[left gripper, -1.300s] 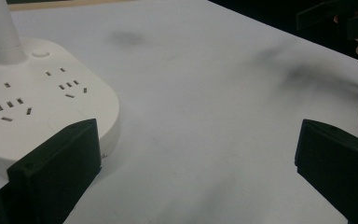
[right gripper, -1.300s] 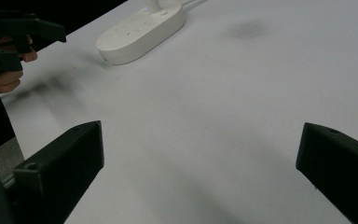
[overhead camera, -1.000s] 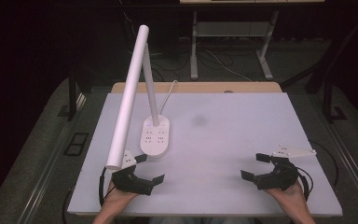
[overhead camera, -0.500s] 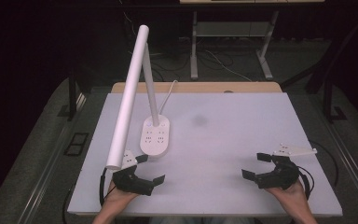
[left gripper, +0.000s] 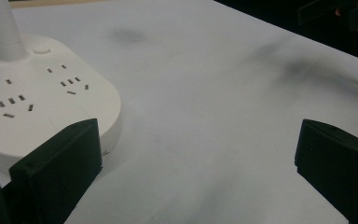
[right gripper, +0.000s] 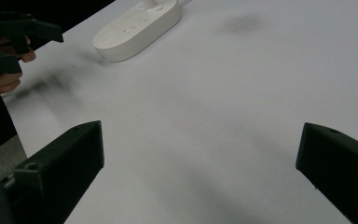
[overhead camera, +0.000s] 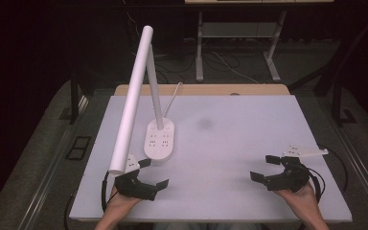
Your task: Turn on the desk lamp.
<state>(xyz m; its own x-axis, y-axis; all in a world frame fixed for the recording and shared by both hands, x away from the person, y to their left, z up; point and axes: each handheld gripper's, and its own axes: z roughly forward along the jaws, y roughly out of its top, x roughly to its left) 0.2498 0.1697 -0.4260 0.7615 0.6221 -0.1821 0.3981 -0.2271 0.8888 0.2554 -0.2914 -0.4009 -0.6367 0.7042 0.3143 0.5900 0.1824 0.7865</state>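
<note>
The left gripper [overhead camera: 146,173] rests low at the near left of the white worktop [overhead camera: 249,139], its two black jaws spread wide with nothing between them. In the left gripper view one jaw sits just beside the near rim of the white oval lamp base with sockets set in its top [left gripper: 42,100]; whether it touches the rim I cannot tell. The right gripper [overhead camera: 263,168] sits well apart at the near right, also wide apart and empty, with bare worktop between its jaws in the right gripper view.

The lamp stands at the left middle of the worktop: a slim white post [overhead camera: 154,91] rises from the base, and the long white tubular lamp head [overhead camera: 132,100] slopes down from the top towards the left gripper, its lower end hanging just above it in the high view.

The main risk, as I judge it, is the tall, top-heavy build. A push on the base rim from the nearby jaw could slide or rock the lamp instead of gripping it. Lifting the left gripper without care could knock the hanging end of the head and swing it or tip the lamp. The white cord [overhead camera: 175,93] running off the back edge could snag and pull the base askew if the lamp is dragged.
</note>
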